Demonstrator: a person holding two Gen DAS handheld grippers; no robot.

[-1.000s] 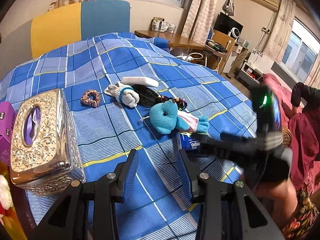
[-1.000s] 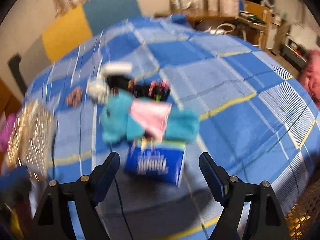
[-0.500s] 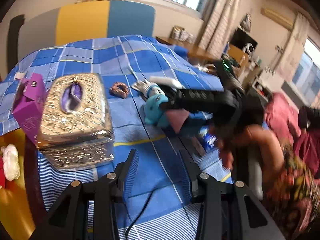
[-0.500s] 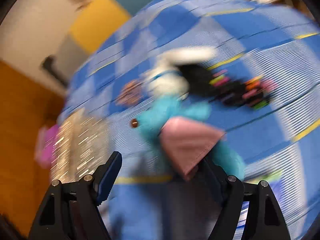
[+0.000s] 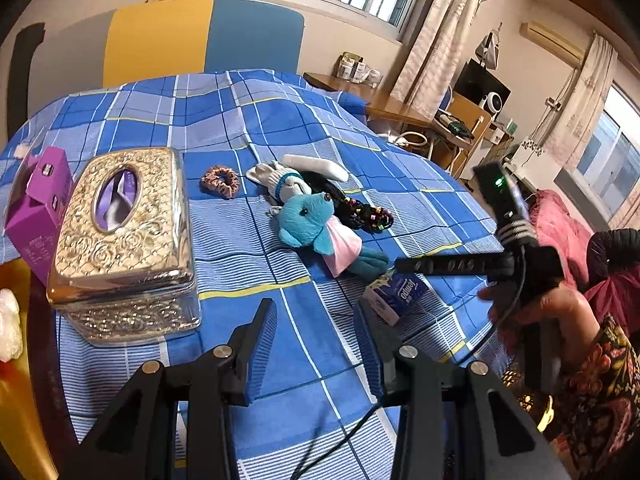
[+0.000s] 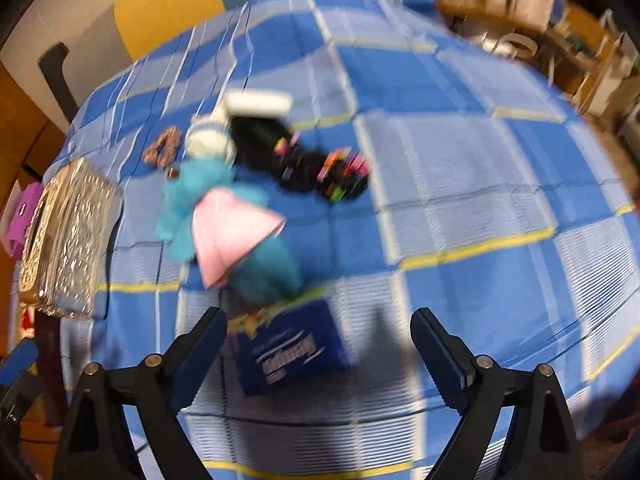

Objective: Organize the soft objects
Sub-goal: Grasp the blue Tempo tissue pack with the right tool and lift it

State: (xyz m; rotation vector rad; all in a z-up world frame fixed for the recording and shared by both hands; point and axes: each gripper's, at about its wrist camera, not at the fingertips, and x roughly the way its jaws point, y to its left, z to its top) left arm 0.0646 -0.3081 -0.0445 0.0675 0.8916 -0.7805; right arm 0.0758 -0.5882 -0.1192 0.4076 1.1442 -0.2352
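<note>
A blue checked bed (image 5: pixel 248 128) carried a tissue box (image 5: pixel 124 240), scrunchie (image 5: pixel 220 181), plush toy (image 5: pixel 316 232), glove (image 5: pixel 280 184) and tissue pack (image 5: pixel 396 294).

We see a blue checked woven cloth bedspread (image 5: pixel 248 128), matt. On it a glossy embossed silver metal-look tissue box (image 5: pixel 120 240), a fuzzy teal plush toy (image 5: pixel 308 220) with a smooth pink cloth skirt, a crinkled brown fabric scrunchie (image 5: pixel 220 181), and a shiny blue plastic-wrapped tissue pack (image 5: pixel 396 297).

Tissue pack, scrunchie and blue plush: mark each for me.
tissue pack (image 5: pixel 396 297), left wrist view, on its blue printed face
scrunchie (image 5: pixel 219 181), left wrist view, on its front ring fabric
blue plush (image 5: pixel 306 220), left wrist view, on its head
</note>
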